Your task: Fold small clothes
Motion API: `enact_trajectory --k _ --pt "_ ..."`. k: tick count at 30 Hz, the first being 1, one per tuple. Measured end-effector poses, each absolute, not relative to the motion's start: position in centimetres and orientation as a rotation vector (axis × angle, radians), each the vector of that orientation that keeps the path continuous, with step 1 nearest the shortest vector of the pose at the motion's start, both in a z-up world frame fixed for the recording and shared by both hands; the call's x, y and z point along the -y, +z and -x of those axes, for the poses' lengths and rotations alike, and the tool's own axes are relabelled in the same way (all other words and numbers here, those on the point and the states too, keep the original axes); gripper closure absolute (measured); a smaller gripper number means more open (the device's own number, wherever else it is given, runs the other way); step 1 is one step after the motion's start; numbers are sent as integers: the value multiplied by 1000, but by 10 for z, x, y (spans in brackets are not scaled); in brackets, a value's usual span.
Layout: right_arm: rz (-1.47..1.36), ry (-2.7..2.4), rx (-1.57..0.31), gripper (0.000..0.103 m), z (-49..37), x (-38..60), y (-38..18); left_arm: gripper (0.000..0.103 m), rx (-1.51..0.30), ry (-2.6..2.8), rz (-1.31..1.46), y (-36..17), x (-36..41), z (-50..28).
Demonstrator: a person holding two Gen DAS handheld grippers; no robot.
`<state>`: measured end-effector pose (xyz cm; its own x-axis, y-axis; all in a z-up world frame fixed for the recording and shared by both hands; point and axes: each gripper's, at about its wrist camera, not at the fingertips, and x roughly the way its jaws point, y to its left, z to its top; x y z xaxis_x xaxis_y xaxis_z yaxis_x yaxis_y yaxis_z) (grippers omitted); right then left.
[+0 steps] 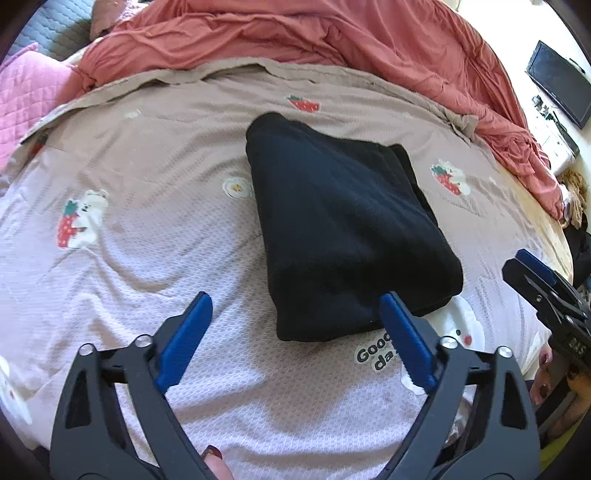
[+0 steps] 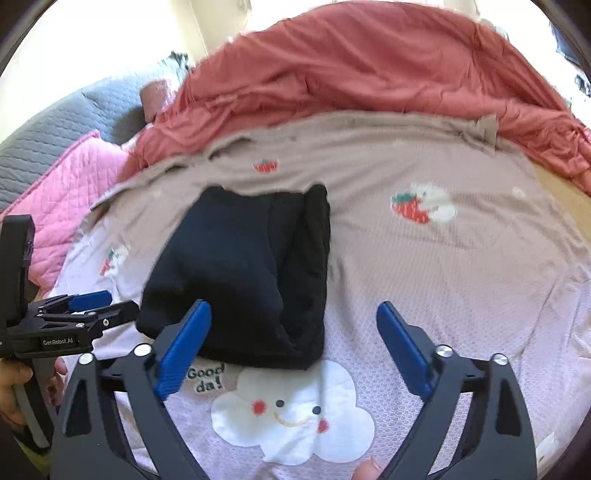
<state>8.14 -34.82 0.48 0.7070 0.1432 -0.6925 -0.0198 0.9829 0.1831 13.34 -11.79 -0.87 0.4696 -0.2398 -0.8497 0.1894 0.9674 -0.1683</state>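
Observation:
A black garment (image 1: 343, 236) (image 2: 243, 280) lies folded into a thick, compact rectangle on the printed bedsheet. My left gripper (image 1: 295, 314) hovers just in front of its near edge, jaws wide, nothing between the blue pads. My right gripper (image 2: 293, 321) is also open above the sheet, its left pad overlapping the garment's near corner in view, with no cloth gripped. The right gripper (image 1: 535, 280) shows at the right edge of the left wrist view. The left gripper (image 2: 92, 306) appears at the left edge of the right wrist view, beside the garment.
The bedsheet (image 1: 147, 258) (image 2: 461, 295) carries strawberry and bear prints and a white cloud face (image 2: 295, 410). A rumpled red duvet (image 1: 332, 33) (image 2: 369, 74) is piled at the back. A pink quilted pillow (image 1: 26, 96) (image 2: 74, 192) lies far left. A dark monitor (image 1: 557, 81) hangs far right.

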Motion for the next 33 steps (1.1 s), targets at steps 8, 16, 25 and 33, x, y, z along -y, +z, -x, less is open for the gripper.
enact_trajectory --k 8,16,25,33 --pt "-144 44 -670 5 -55 338 25 10 -981 -196 24 13 106 -116" --pt "-128 5 -690 5 -24 320 33 10 -959 -182 39 24 90 -92" --pt "-96 -18 -848 5 7 304 18 10 -968 -194 33 17 77 -52" --pt "-67 -23 -866 5 9 296 8 10 -993 -187 61 8 67 -38"
